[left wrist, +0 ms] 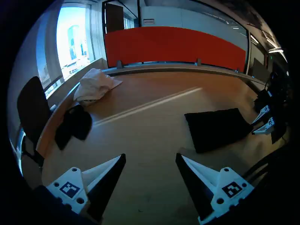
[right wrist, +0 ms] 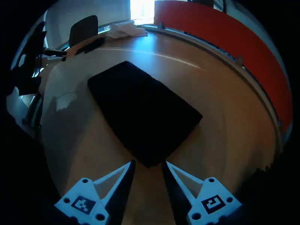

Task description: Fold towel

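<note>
Right gripper view: right gripper (right wrist: 148,162) slightly open at the near corner of the towel (right wrist: 142,108), not pinching. Left gripper (left wrist: 150,156) wide open, empty. Next, likely: close on that corner, fold over.

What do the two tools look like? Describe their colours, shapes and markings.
The left tool and right tool look alike: two white, wedge-shaped fingers, black on the inner faces, each with a square black-and-white marker and small holes.
</note>
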Demonstrator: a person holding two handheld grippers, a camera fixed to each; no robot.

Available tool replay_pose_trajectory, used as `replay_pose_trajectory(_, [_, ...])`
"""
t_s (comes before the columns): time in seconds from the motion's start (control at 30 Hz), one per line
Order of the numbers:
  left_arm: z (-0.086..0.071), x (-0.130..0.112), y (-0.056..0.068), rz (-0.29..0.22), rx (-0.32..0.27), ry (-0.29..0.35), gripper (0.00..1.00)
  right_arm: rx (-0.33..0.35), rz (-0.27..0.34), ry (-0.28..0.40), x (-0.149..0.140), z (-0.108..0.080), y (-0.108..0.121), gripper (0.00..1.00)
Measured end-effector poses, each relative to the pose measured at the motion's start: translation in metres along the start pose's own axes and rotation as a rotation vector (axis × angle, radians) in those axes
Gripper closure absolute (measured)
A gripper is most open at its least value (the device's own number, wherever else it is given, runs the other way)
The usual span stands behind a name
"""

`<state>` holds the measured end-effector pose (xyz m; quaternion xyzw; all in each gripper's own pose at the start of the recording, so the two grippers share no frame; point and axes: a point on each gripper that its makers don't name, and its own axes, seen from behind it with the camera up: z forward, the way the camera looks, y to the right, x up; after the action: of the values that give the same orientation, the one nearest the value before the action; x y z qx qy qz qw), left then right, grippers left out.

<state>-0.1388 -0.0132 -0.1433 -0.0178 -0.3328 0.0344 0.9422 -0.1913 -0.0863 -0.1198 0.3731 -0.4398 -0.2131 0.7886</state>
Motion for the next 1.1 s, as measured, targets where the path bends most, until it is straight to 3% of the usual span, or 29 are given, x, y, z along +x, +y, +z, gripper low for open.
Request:
replay_pose_trajectory(0.33, [0.001, 0.001, 0.001, 0.006, -0.005, 0.000, 0.01, 0.006, 0.008, -0.002, 0.000, 0.001, 0.001, 0.90])
replay_pose_trajectory(0.4, [0.001, 0.001, 0.002, 0.007, -0.006, -0.001, 0.01, 0.009, 0.010, -0.002, -0.001, 0.001, 0.000, 0.93])
replay_pose_trajectory(0.67, [0.000, 0.000, 0.001, 0.010, -0.006, -0.003, 0.01, -0.010, -0.002, 0.023, 0.008, -0.010, 0.004, 0.94])
replay_pose_trajectory(1.1, [0.003, 0.004, 0.005, 0.020, -0.016, 0.002, 0.01, -0.084, -0.035, 0.106, 0.043, -0.051, 0.019, 0.95])
